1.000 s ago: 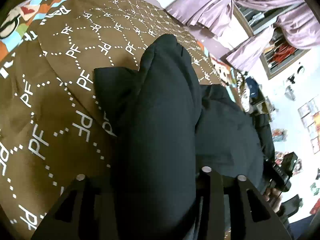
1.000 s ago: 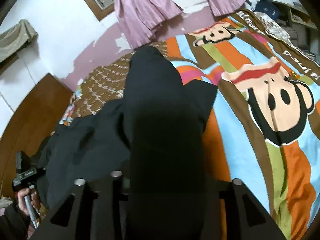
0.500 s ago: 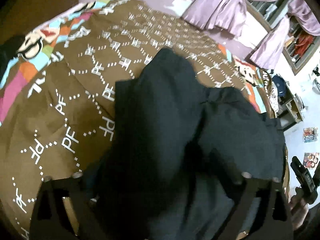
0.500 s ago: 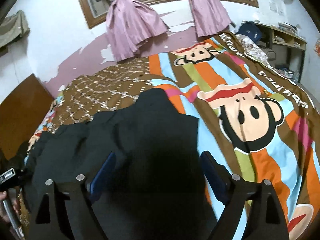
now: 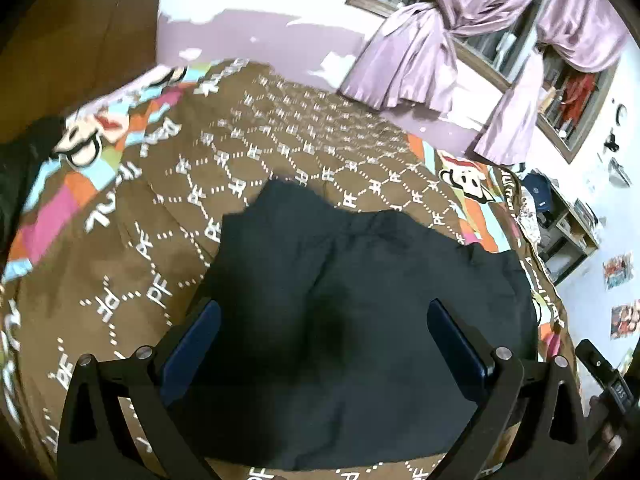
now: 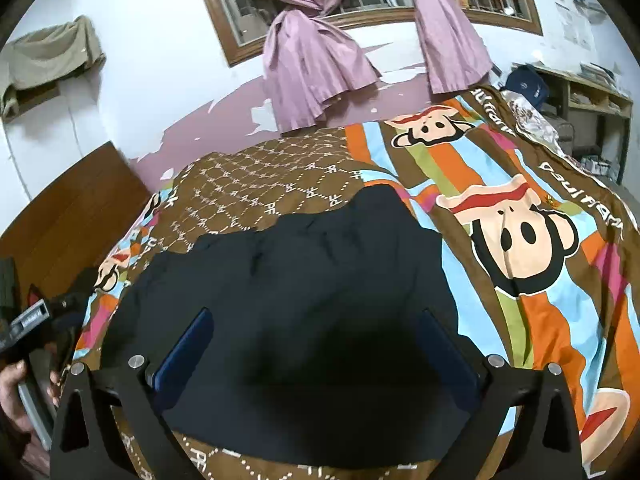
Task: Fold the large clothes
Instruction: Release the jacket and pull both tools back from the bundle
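Left gripper (image 5: 323, 318) up front, its blue-padded fingers (image 5: 192, 346) spread wide and holding nothing, hovering above the garment (image 5: 360, 312). Right gripper (image 6: 316, 334) the same story: fingers (image 6: 184, 354) apart, nothing between them, the dark cloth below. The garment lies in a dark, rumpled heap on the bedspread (image 5: 132, 264), its near edge just short of the bed's front, a strip of brown patterned cover showing beneath it. From the right wrist, its far end rises to a point (image 6: 380, 196) where the brown lattice panel meets the striped monkey print (image 6: 520, 240). At that view's left edge, a hand (image 6: 16, 384) grips the other tool's handle; at the left view's right edge, the other handle (image 5: 604, 376) shows beside the bed. Beyond the garment the cover runs on to the wall, purple paint peeling (image 6: 240, 100). Higher up, lilac curtains (image 6: 316, 60) hang knotted at a wood-framed window (image 6: 224, 20). Far right, shelves (image 6: 592, 100) with a dark cap (image 6: 526, 84). To the left, a brown headboard (image 6: 68, 208).
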`<move>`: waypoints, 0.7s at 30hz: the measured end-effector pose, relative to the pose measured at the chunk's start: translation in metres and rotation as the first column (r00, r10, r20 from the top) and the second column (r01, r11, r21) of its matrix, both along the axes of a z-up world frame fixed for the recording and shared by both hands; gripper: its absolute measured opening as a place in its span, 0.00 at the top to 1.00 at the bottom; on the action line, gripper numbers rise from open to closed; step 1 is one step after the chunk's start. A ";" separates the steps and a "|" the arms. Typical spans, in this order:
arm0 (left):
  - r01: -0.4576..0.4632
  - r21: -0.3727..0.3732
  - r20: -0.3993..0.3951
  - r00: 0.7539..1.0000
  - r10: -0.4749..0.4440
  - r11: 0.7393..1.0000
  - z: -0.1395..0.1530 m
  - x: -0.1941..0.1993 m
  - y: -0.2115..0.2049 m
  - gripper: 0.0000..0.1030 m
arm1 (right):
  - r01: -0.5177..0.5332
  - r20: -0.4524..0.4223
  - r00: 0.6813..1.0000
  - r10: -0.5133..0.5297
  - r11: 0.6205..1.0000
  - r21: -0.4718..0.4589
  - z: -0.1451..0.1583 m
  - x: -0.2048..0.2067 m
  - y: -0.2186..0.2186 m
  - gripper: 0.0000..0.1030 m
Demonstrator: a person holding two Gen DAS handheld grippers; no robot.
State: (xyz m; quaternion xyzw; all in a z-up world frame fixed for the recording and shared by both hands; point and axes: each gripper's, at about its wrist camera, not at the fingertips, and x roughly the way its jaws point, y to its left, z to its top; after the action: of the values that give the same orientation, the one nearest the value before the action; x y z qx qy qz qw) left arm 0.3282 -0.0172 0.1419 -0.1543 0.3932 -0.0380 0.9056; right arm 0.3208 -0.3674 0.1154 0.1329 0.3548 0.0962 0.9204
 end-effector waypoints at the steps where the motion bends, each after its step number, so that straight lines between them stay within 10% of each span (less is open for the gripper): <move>1: 0.010 0.013 0.003 1.000 -0.010 1.000 0.006 -0.003 -0.001 0.02 | -0.006 0.000 1.000 0.006 1.000 -0.005 0.003 -0.004 0.004 0.00; 21: 0.130 0.241 0.241 0.952 -0.189 0.962 0.085 -0.140 -0.070 0.02 | -0.160 0.007 0.986 0.167 0.957 -0.242 0.063 -0.093 0.055 0.00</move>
State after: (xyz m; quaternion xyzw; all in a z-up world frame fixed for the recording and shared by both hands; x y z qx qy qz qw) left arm 0.1882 -0.0868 0.2272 -0.0130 0.2830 -0.0873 0.9550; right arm 0.2275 -0.3125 0.1781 -0.0110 0.3611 0.1300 0.9233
